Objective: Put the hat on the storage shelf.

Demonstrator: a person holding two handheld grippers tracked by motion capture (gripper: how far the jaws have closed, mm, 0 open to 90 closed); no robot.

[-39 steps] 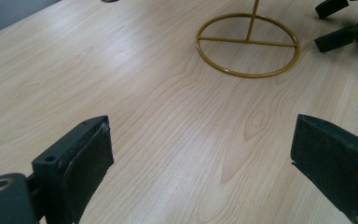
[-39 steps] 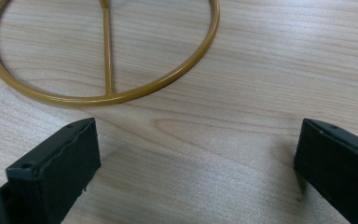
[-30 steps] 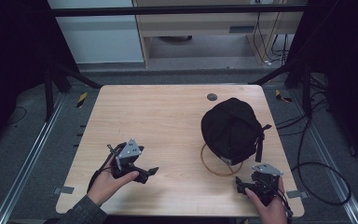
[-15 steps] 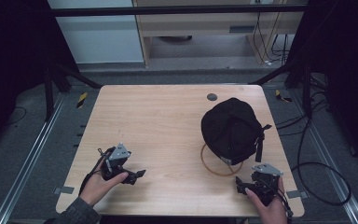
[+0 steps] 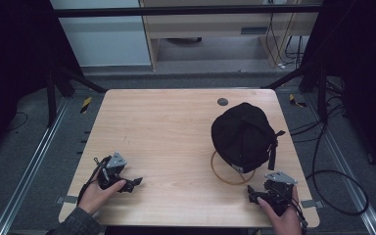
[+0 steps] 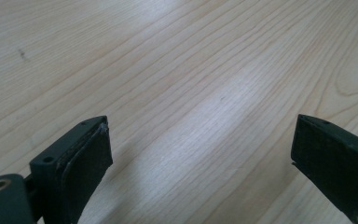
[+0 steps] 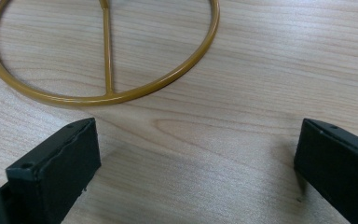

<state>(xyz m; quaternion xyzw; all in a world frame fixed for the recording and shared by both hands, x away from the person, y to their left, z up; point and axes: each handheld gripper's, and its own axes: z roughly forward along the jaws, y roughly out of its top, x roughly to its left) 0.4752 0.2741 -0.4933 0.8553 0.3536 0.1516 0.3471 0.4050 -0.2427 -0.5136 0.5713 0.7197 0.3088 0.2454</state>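
Resting low on the table [image 5: 176, 127]: left gripper [image 5: 136, 182] at seven o'clock, right gripper [image 5: 250, 194] at five, both jaws wide, empty. Black cap [image 5: 242, 137] at three o'clock atop a gold ring [image 7: 98, 95]. Risk ahead: nudging that ring, sliding cap sideways.

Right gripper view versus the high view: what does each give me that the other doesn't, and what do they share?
The right gripper view alone shows the straight bar crossing the mustard-yellow metal ring, and the right gripper with its jaws spread wide over bare wood. The high view alone shows the black fabric cap sitting over the ring's far side, the small dark round disc, and the left gripper in a hand. Both show the ring and the light wooden table.
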